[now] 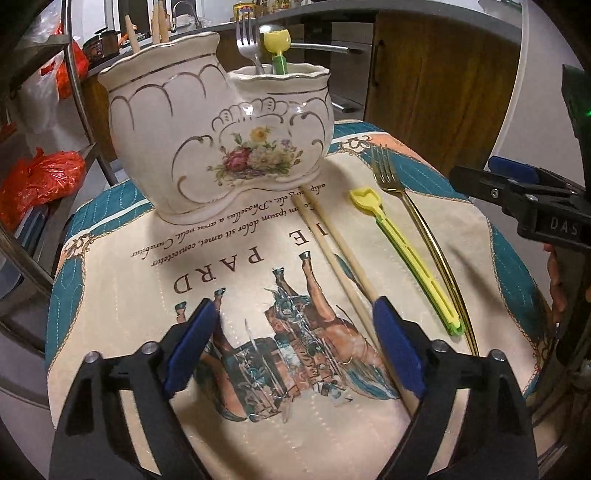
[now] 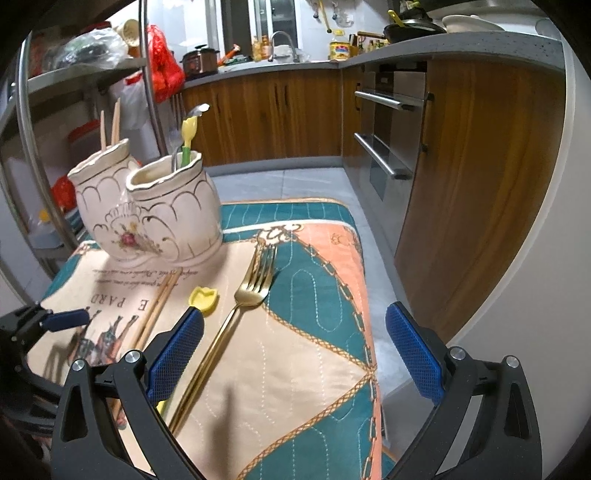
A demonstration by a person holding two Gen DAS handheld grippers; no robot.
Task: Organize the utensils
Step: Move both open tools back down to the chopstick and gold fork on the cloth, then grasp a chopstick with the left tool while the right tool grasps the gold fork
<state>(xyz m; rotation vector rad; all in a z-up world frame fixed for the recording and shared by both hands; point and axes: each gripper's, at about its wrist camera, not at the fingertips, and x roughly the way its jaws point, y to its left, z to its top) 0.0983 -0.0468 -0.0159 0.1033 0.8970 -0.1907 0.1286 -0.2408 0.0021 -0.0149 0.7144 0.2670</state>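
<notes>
A white ceramic two-pot holder (image 1: pixel 218 136) (image 2: pixel 147 214) stands on the printed cloth (image 1: pixel 236 266). Its right pot holds a silver fork (image 1: pixel 248 40) and a yellow-green scoop (image 1: pixel 277 46); its left pot holds chopsticks (image 1: pixel 160 20). On the cloth lie a pair of wooden chopsticks (image 1: pixel 332 251) (image 2: pixel 159 306), a yellow-green scoop (image 1: pixel 402 254) (image 2: pixel 202 300) and a gold fork (image 1: pixel 406 206) (image 2: pixel 236 314). My left gripper (image 1: pixel 295 347) is open and empty, its right finger over the chopsticks. My right gripper (image 2: pixel 295 354) is open and empty, hovering above the gold fork's handle.
The cloth covers a small table; its right edge (image 2: pixel 373 332) drops to a tiled floor. Wooden kitchen cabinets (image 2: pixel 461 166) and an oven stand beyond. A metal rack (image 1: pixel 77 92) with red bags stands to the left.
</notes>
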